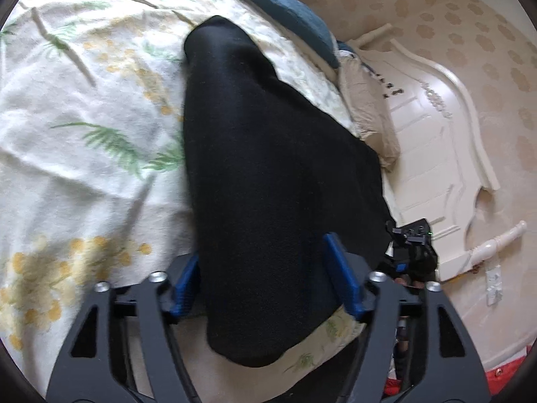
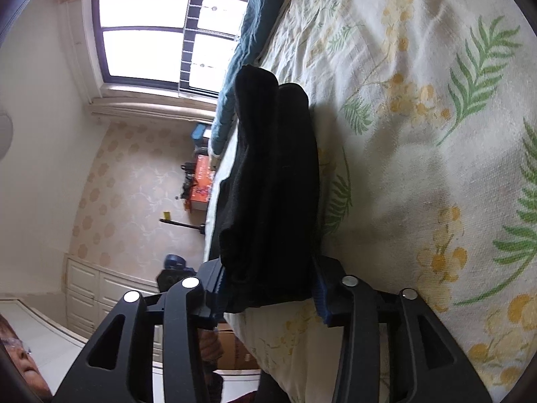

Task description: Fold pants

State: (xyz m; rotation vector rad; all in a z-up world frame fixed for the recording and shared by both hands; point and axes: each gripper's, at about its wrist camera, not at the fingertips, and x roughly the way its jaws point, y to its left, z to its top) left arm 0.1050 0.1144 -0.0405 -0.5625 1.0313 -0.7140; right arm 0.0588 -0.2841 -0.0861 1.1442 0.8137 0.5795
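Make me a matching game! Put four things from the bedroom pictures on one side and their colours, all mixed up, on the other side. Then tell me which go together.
Things:
1. pants
2. bedsheet
3. quilt
4. box

Colours:
A. teal blue
B. orange
C. black
D. cream with green leaves and yellow flowers

Pairs: 1-C, 2-D, 3-A, 4-B
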